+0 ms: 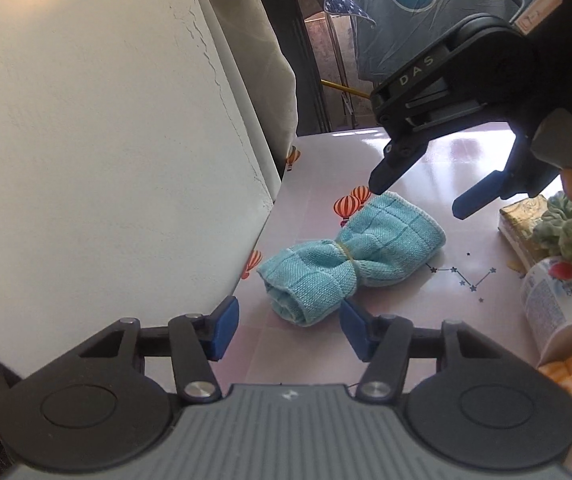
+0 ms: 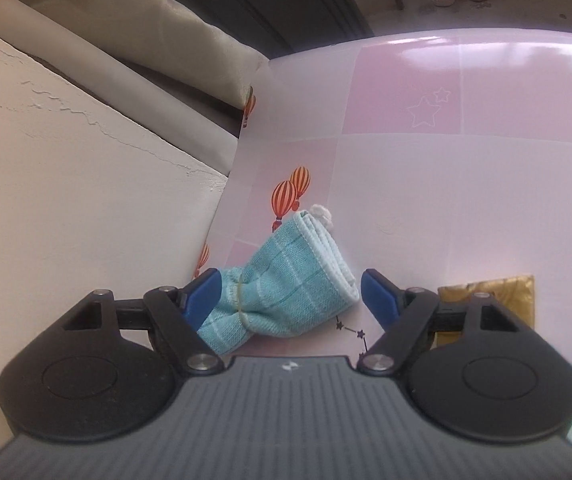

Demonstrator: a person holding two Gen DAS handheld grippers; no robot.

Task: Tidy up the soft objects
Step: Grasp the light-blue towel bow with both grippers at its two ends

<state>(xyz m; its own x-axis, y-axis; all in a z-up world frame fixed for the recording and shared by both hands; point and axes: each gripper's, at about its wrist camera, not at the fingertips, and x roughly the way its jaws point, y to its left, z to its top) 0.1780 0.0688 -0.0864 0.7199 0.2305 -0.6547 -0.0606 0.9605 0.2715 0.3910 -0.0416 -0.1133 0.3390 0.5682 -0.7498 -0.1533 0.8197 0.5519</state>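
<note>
Both pairs of jaws stand apart, clamping nothing; the left gripper (image 1: 287, 330) has its blue pads on either side of the rolled near end of the blue cloth (image 1: 349, 260), and whether either pad touches the fabric I cannot tell; the right gripper (image 2: 289, 298) comes in from the other side, its jaws spread wider than the flared end of the same cloth (image 2: 286, 288), which lies between them; its left pad looks just against the fabric near the band, its right pad stands clear of the hem. From the left wrist view the right gripper (image 1: 419, 200) hangs over the far, fanned end, one fingertip just above the cloth's corner. That cloth, cinched at its middle by a thin band, lies on the pink bench (image 1: 465, 160), close beside a white wall (image 1: 106, 140) to the left of both jaws. To the right of the left jaws sit a gold packet (image 1: 521, 224), a green scrunchie (image 1: 569, 240) and a white carton (image 1: 557, 308).
</note>
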